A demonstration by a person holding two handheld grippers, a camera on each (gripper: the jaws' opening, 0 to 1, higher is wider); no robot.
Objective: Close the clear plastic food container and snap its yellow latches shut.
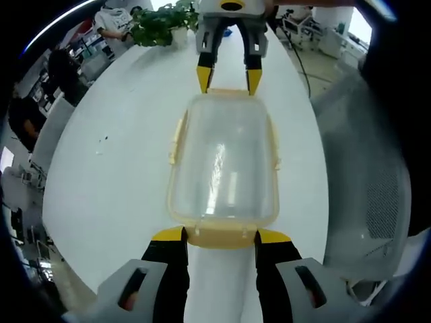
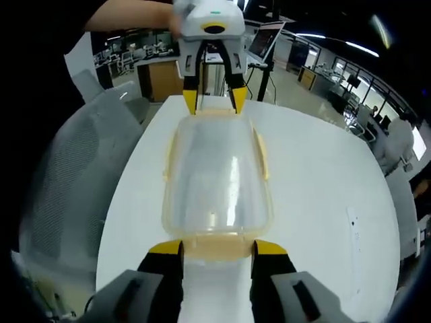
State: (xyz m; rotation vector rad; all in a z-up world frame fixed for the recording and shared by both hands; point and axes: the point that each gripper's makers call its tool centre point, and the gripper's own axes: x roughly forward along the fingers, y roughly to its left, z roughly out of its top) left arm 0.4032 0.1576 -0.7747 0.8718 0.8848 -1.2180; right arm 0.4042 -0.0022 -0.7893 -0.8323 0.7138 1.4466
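The clear plastic container (image 1: 223, 161) (image 2: 215, 178) lies on the white table (image 1: 114, 175) (image 2: 316, 195) with its lid on. Yellow side latches (image 1: 176, 138) (image 2: 260, 153) flare outward. My left gripper (image 1: 221, 235) (image 2: 214, 101) stands open at one short end, its yellow fingertips (image 1: 168, 234) on either side of that end's yellow latch (image 1: 221, 239). My right gripper (image 2: 217, 247) (image 1: 229, 79) faces it at the opposite short end, also open, its fingertips (image 2: 269, 247) flanking the other end latch (image 2: 217, 249).
A grey mesh chair (image 1: 374, 182) (image 2: 74, 182) stands close beside the table. A potted plant (image 1: 161, 23) sits at the table's far end. A person's arm (image 2: 131, 15) holds the left gripper. Desks and people fill the background.
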